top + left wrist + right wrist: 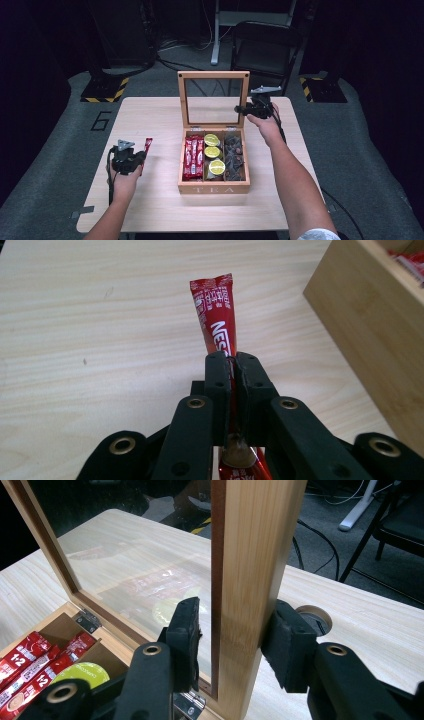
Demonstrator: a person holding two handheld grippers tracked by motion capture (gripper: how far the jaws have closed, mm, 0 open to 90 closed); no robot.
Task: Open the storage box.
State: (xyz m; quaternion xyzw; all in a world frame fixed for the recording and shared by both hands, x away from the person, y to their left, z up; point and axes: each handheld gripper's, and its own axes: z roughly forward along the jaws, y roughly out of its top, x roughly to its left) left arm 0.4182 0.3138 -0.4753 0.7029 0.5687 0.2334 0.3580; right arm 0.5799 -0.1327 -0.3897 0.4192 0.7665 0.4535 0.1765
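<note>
My left gripper (142,156) (232,362) is shut on a red Nescafe stick sachet (148,145) (216,315), which points away over the table, left of the wooden tea box (214,189). The box's glass lid (213,75) (255,540) stands upright. My right gripper (242,109) (235,640) grips the lid's right frame edge, one jaw on each face. In the box lie red sachets (193,157) (30,665), round lime-printed packs (212,152) (82,672) and dark wrapped bags (234,155).
The box's side wall (375,325) stands close to the right of the left gripper. A light wooden table (150,210) carries everything. It has a round cable hole (312,617) behind the lid. A black chair (265,45) stands beyond the far edge.
</note>
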